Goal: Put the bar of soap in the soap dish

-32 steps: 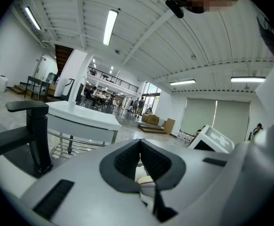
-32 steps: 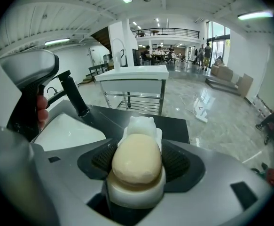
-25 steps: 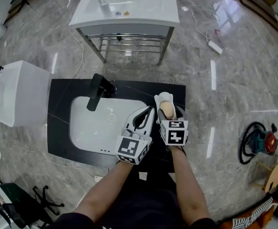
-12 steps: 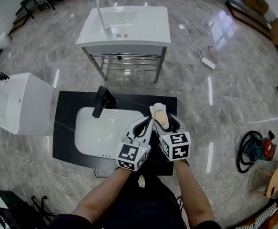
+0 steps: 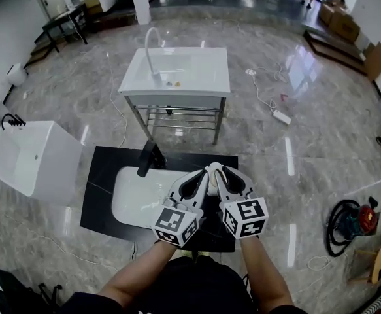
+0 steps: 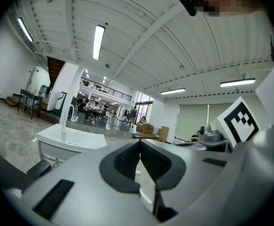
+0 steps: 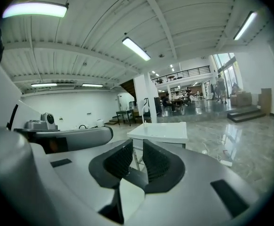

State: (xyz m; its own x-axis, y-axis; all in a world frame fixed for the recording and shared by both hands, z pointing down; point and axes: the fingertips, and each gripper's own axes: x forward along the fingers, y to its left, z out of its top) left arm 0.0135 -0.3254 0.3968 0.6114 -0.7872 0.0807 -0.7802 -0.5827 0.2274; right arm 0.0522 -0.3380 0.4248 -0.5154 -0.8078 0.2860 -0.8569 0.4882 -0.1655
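In the head view a sliver of the white soap dish (image 5: 213, 168) shows between the two gripper tips, on the right part of the black countertop (image 5: 102, 188). The soap itself is hidden behind the grippers. Both grippers are held high above the counter, side by side and pointing away from me. My left gripper (image 5: 203, 174) (image 6: 140, 142) is shut, pads touching, with nothing in it. The jaws of my right gripper (image 5: 224, 171) (image 7: 137, 146) are closing; a narrow gap remains and nothing is between the pads.
A white sink basin (image 5: 134, 198) with a black faucet (image 5: 151, 157) is set in the countertop. Beyond stands a white vanity (image 5: 177, 70) on a metal frame, and a white tub (image 5: 27, 156) sits at the left. Cables, a power strip (image 5: 281, 116) and a tool (image 5: 350, 218) lie on the marble floor.
Both grippers have risen away from the counter. The right gripper's jaws have narrowed. The soap, earlier visible lying in the dish, is now covered by the grippers.
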